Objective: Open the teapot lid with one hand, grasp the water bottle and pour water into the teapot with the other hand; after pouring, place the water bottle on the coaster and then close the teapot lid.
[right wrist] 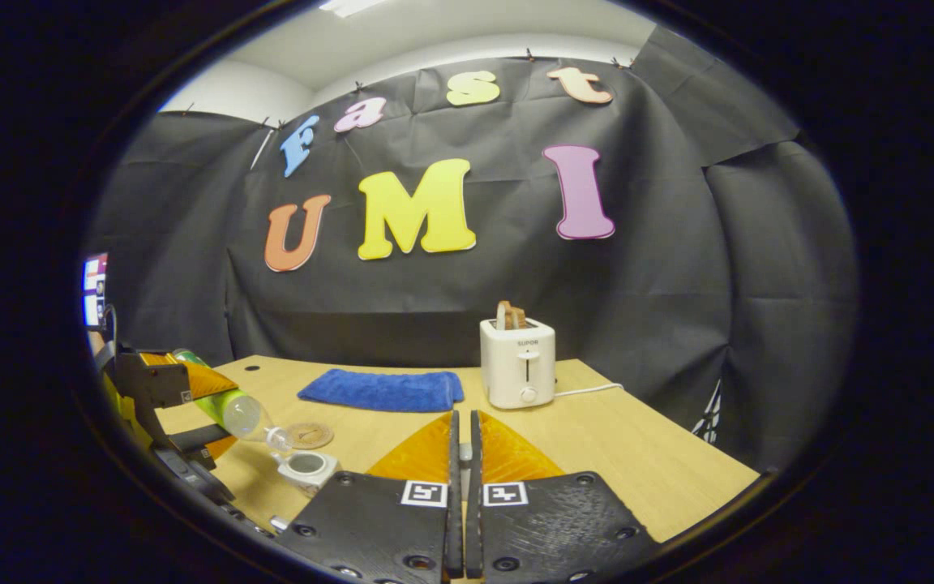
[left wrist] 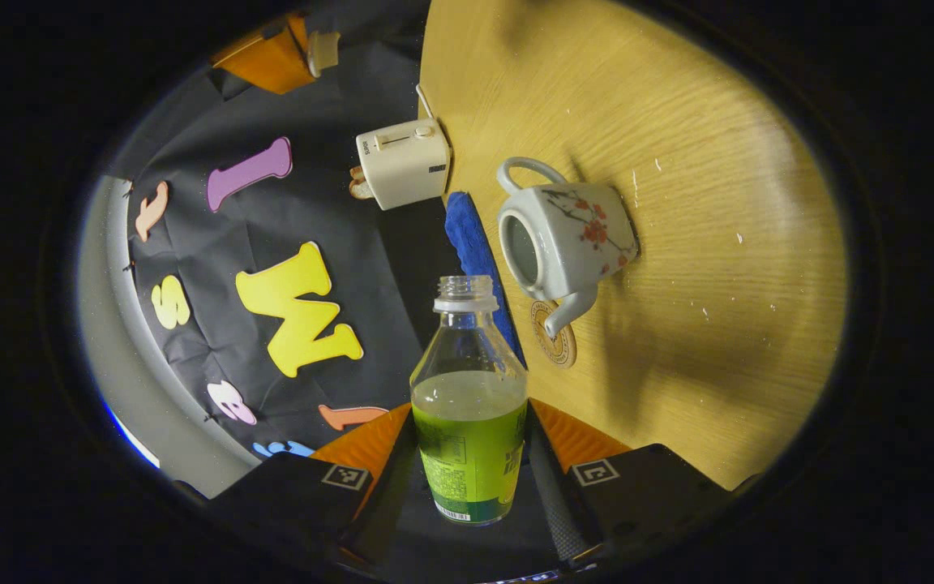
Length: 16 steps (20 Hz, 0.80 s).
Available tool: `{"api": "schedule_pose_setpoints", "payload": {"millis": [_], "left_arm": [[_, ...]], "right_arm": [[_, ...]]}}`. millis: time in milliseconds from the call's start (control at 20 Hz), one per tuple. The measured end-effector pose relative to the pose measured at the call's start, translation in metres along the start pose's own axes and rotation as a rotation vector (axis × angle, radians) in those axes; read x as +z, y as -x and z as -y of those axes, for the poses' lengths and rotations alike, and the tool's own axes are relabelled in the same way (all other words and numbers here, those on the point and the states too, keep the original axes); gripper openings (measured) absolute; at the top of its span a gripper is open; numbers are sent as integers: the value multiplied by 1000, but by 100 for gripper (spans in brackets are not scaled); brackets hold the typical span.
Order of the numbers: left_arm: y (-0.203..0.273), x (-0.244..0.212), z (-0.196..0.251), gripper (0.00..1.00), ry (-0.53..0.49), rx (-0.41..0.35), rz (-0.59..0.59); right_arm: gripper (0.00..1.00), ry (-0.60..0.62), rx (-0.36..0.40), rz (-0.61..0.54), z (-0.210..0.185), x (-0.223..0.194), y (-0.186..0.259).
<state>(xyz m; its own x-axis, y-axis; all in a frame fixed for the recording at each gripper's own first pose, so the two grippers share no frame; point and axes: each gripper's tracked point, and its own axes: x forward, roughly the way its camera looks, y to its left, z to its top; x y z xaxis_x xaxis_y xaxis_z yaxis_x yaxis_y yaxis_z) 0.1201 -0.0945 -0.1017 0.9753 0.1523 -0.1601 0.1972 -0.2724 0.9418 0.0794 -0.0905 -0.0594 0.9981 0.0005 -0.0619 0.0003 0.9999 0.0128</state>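
Note:
My left gripper (left wrist: 471, 474) is shut on the lower, green-labelled part of the uncapped water bottle (left wrist: 471, 405), which is partly full. The right gripper view shows that bottle (right wrist: 228, 405) tipped down, its mouth just above the open white floral teapot (right wrist: 305, 466). The teapot (left wrist: 564, 239) has no lid on it. A round coaster (left wrist: 556, 345) lies beside its spout. My right gripper (right wrist: 464, 462) is held above the table with its fingers almost together. A small pale piece shows between them, apparently the lid's knob; the rest of the lid is hidden.
A blue towel (right wrist: 382, 389) lies at the back of the wooden table (right wrist: 637, 454). To its right stands a white toaster (right wrist: 517, 361) with bread in it, its cord trailing right. A screen (right wrist: 94, 288) glows at the far left.

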Motion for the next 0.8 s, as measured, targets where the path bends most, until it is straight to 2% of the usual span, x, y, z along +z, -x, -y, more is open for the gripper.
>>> {"api": "schedule_pose_setpoints", "payload": {"millis": [250,300,800], "left_arm": [[-1,2,-18,73,-128,17,-13],[-3,2,-18,76,-133,15,-13],[-3,-2,-16,76,-170,-8,-44]], "right_arm": [[0,-15,-4,0,6,1,-1],[1,-15,-6,-1,7,0,-1],[1,-25,-7,-8,9,0,-1]]}}
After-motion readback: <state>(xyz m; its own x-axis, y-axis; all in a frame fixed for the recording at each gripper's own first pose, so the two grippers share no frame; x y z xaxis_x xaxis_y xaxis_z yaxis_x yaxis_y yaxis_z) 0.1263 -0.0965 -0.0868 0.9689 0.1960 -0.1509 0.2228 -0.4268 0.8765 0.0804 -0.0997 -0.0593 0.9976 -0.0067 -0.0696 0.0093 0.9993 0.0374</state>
